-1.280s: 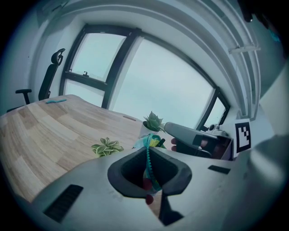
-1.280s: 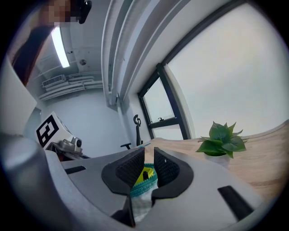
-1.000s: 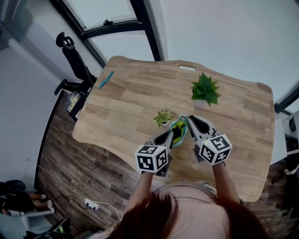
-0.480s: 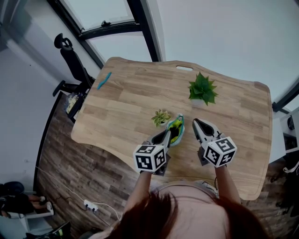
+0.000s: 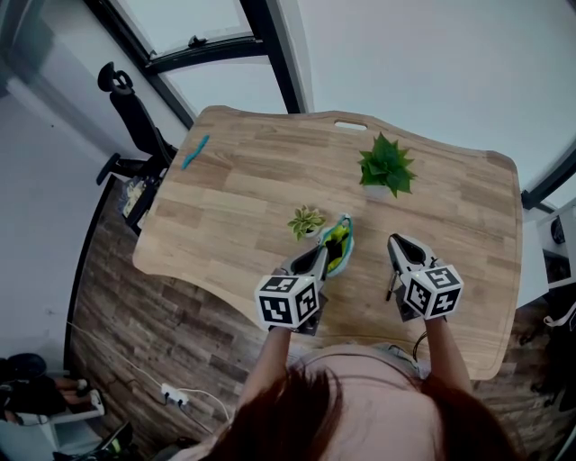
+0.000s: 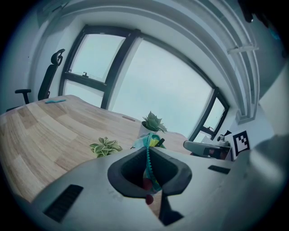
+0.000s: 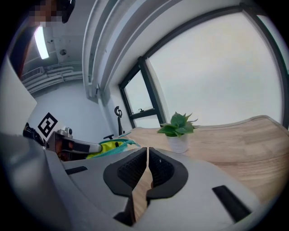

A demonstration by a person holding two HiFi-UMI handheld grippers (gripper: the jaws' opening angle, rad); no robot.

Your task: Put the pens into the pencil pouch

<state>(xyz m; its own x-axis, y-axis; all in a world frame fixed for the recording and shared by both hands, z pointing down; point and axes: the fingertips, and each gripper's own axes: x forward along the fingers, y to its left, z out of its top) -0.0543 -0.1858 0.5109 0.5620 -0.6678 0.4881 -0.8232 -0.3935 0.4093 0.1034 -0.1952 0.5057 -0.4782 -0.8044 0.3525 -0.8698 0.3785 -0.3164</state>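
Evidently steadying it for pens, the left gripper (image 6: 148,180) pinches the teal-and-yellow fabric pencil pouch (image 5: 339,239) by its zipper edge, while right of the pouch the right gripper (image 7: 147,168) has just closed its jaws on nothing.

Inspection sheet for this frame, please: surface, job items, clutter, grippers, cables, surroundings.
Surface: wooden desk.
Job's things: pencil pouch, teal, with yellow-green showing at its opening; slim teal item, perhaps a pen, at the far left corner.
Clutter: small plant beside the pouch; large potted plant farther back.
Grippers: left gripper shut on the pouch's zipper edge; right gripper has just been closing, now shut, nothing between its jaws, apart from the pouch.
Cables: power strip with white cable on the floor.
Surroundings: office chair, windows.
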